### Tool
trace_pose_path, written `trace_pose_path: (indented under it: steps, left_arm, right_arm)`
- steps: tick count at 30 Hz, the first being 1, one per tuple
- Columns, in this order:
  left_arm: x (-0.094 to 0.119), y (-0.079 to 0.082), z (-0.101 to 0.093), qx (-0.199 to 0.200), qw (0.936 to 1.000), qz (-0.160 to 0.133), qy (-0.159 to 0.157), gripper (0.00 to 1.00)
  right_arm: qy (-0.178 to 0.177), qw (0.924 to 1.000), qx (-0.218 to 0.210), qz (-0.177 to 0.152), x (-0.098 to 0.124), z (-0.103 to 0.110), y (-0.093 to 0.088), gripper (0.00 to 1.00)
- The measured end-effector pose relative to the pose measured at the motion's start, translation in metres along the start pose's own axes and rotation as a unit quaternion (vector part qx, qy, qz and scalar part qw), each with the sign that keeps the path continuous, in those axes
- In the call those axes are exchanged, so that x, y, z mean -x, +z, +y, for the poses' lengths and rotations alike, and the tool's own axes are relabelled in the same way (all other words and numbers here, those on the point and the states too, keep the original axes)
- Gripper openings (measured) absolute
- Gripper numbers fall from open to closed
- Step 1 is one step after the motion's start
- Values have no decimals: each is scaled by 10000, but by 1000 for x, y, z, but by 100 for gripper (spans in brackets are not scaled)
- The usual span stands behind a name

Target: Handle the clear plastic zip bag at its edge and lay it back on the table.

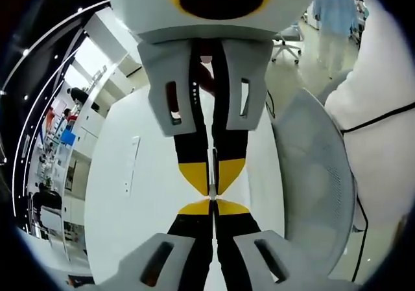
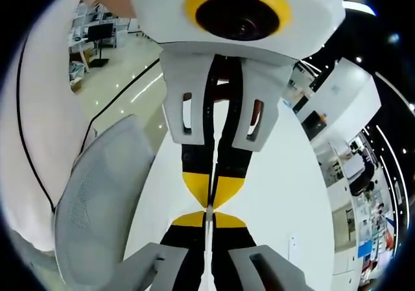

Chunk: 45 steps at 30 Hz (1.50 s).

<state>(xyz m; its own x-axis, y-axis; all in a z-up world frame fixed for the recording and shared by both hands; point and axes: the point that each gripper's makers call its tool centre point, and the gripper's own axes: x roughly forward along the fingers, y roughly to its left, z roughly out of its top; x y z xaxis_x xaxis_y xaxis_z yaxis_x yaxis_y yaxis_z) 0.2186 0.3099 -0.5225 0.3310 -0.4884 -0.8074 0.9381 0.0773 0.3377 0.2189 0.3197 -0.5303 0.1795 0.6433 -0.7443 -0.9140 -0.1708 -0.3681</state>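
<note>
A: Where's the zip bag [image 1: 212,168]?
B: Edge-on, pinched between the closed left hand-held gripper [image 1: 213,205] and right hand-held gripper [image 2: 209,214], tip to tip above the worktop [image 1: 149,194].
A: Differences?
B: Mesh chair [image 1: 311,187] swaps sides.

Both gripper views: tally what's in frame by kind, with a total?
Grippers: 2 (left gripper, right gripper, tip to tip, both shut on the thin clear bag edge)
White table: 1
Grey mesh chair: 1
Total: 5

Light: bright, even, from ceiling strips mirrored on the floor [image 2: 133,87]
Shadows: faint on the table [image 1: 155,194]
Focus: sharp
Distortion: walls curve away from the table
</note>
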Motion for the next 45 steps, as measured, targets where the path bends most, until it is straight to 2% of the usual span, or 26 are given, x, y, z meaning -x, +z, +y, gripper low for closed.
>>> trace_pose_path:
  steps: [28, 45]
  left_arm:
    - [-2, 5, -2, -57, 10000, -22, -49, 0]
    - [-1, -2, 0, 2, 10000, -17, -30, 0]
  right_arm:
    - [6, 9999, -18, 137, 8, 6, -3, 0]
    - [-6, 9995, -90, 316, 12, 3, -18, 0]
